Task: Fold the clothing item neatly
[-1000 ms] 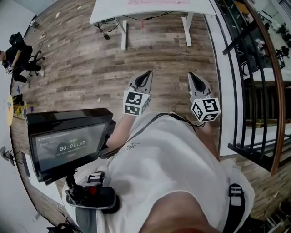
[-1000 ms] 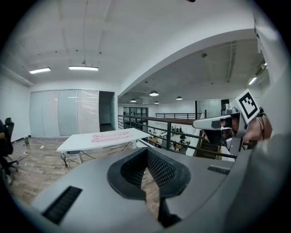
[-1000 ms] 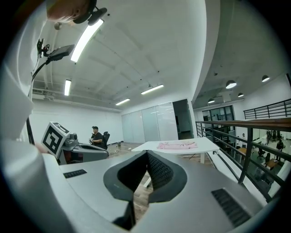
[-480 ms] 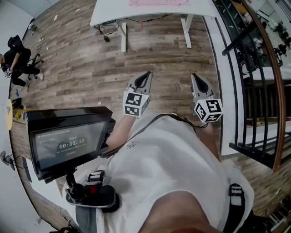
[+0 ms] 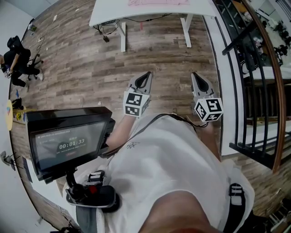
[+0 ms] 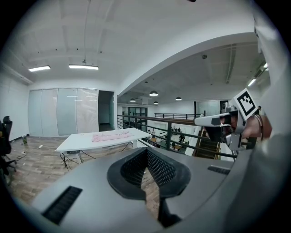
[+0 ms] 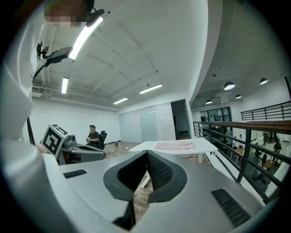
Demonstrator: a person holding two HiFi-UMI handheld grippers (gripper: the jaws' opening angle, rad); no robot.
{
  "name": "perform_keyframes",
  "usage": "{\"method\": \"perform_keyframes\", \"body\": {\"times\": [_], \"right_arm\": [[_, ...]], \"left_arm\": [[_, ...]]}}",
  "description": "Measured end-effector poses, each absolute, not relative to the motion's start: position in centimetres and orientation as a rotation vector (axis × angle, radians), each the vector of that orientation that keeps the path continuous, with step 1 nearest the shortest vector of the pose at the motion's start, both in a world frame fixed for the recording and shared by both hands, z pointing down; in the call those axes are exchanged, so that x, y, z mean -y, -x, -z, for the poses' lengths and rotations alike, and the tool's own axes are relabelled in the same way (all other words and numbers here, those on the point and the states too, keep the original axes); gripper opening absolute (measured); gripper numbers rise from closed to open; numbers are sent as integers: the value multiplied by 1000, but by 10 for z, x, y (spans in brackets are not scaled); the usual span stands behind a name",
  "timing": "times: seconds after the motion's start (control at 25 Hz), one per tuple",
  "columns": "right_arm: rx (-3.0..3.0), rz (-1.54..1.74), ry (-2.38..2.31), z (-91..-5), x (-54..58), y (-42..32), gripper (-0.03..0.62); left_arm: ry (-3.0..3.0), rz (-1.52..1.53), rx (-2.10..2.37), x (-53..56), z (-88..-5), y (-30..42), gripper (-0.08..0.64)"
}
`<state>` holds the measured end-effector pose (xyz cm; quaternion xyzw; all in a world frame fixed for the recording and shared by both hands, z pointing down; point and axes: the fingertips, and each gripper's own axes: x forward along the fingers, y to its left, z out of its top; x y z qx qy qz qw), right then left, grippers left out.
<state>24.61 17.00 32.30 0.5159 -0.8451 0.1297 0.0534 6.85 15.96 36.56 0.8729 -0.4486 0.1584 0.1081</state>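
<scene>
Both claws hang in mid-air over the wooden floor (image 5: pixel 86 68), in the middle of the head view, side by side and pointing toward the top of the frame. The left claw (image 5: pixel 146 73) is closed, its tips meeting with nothing between them. The right claw (image 5: pixel 194 75) is closed too and grips nothing. The pink garment (image 5: pixel 159 2) lies flat on the white tabletop (image 5: pixel 109 12) at the top edge of the head view, well apart from both claws; each gripper view shows it spread out on that tabletop beyond the jaw tips. A screen (image 5: pixel 68 143) showing a timer sits at the lower left. A black railing (image 5: pixel 254 91) runs down the right side. A seated person (image 5: pixel 18 57) is at the upper left.
</scene>
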Motion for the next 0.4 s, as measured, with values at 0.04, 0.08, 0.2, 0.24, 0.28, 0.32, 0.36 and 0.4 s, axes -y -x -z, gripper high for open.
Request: {"method": "perform_keyframes", "body": {"times": [0.04, 0.08, 0.2, 0.24, 0.28, 0.32, 0.36, 0.4], "right_arm": [[2568, -395, -1568, -323, -170, -246, 3], [2567, -396, -1569, -324, -170, -246, 3], [2565, -395, -1565, -325, -172, -246, 3], [2565, -395, -1563, -325, -172, -246, 3], [2564, -394, -1561, -324, -172, -246, 3], [2563, -394, -1559, -324, -172, -246, 3], [2562, -394, -1558, -324, -172, -247, 3], [2561, -393, -1557, -323, -173, -247, 3]], "left_arm": [[-2569, -465, 1320, -160, -365, -69, 2], [-2569, -464, 1320, -160, -366, -69, 3], [-2566, -465, 1316, -163, -368, -69, 3], [-2565, -467, 1316, -163, -368, -69, 2], [-2564, -468, 1317, -163, -368, -69, 2], [-2563, -470, 1317, -163, -368, -69, 2], [-2562, -471, 1318, -163, -368, -69, 2], [-2561, -472, 1319, -163, -368, -69, 2]]}}
